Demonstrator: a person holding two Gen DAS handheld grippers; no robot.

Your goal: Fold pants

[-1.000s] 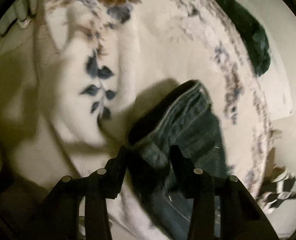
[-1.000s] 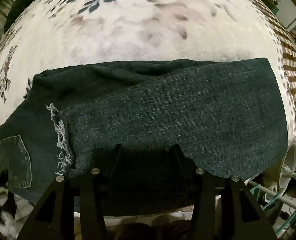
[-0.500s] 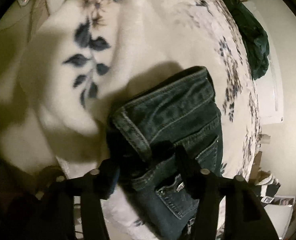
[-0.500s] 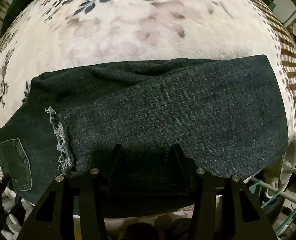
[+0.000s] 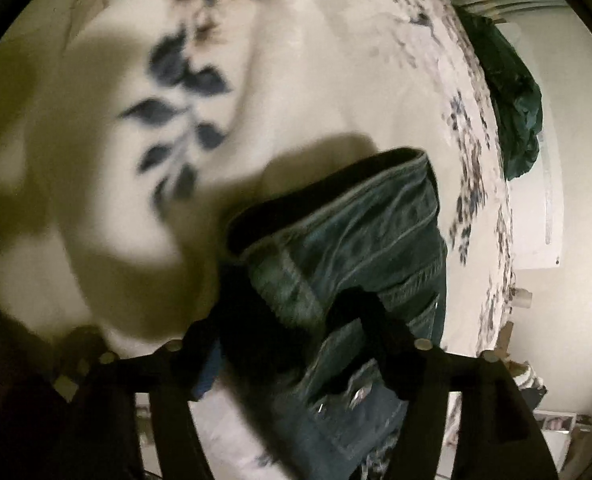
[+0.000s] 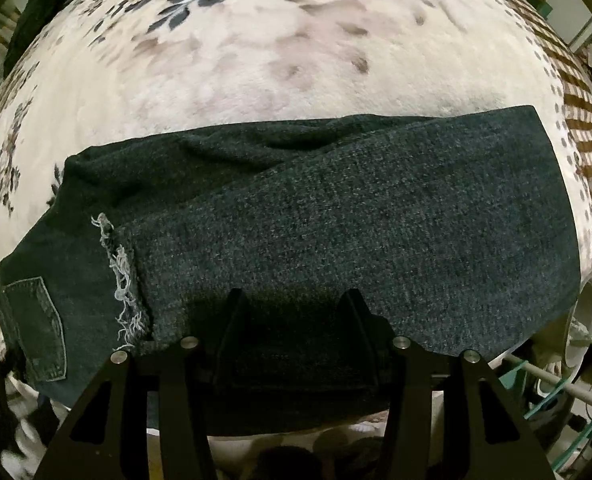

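Observation:
Dark blue jeans (image 6: 335, 232) lie folded lengthwise across a white floral blanket (image 6: 256, 68), frayed hem and back pocket (image 6: 36, 320) at the left. My right gripper (image 6: 294, 304) is open, its fingers resting on the near edge of the legs. In the left wrist view the waistband end of the jeans (image 5: 347, 240) is bunched and lifted off the blanket (image 5: 296, 80). My left gripper (image 5: 292, 300) stands around the waistband; blur and shadow hide whether it is clamped.
A dark green garment (image 5: 515, 120) lies at the blanket's far edge by the wall. A brown-striped cloth (image 6: 587, 160) is at the right. A white cup (image 6: 583, 320) and a rack with teal hangers (image 6: 555, 392) stand beside the bed, lower right.
The left gripper and the waistband have shifted over the blanket, with the waistband bunching and rising. The jeans' legs have slid slightly away from the right gripper, which has stayed open.

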